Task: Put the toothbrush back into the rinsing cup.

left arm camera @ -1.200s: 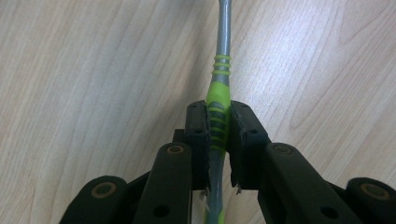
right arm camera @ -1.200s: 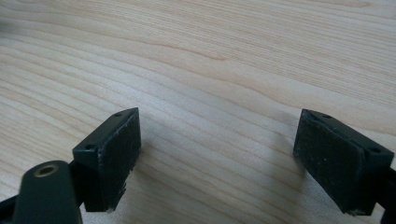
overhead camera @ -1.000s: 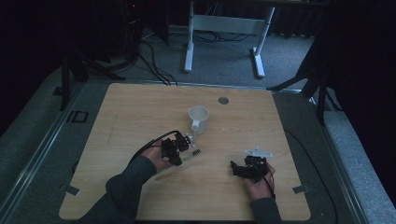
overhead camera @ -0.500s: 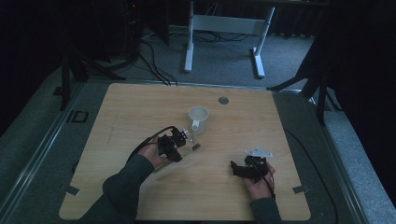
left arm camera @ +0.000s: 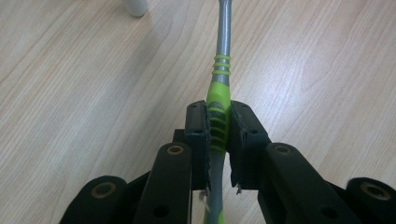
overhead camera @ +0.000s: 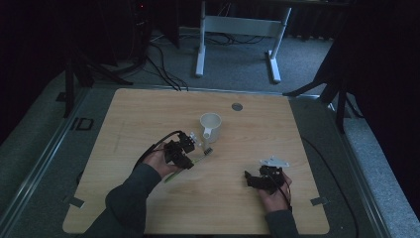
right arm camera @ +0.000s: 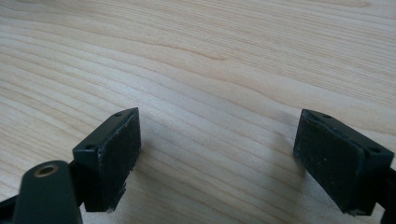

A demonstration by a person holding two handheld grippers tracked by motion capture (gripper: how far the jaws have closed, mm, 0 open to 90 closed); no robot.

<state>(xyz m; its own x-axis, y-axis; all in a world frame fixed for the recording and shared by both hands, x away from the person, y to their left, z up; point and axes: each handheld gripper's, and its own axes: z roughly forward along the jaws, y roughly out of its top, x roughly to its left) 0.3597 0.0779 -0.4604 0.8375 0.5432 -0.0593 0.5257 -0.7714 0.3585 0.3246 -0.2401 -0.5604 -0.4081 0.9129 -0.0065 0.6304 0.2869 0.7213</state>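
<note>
A green and grey toothbrush is clamped by its ribbed green grip in my left gripper, whose jaws are shut on it. In the high view this left gripper hovers left of centre. The toothbrush slants from the hand toward a white mug, and its dark head ends just below the mug's handle. The mug's base shows at the top edge of the left gripper view. My right gripper rests low at the right front. Its pads stand wide open over bare wood.
The wooden table has a grey round cap near its far edge and tape pieces at the front corners. Cables and a white desk frame lie on the floor beyond.
My left gripper has lifted a little and shifted toward the mug, carrying the toothbrush with it. The right gripper has not moved.
</note>
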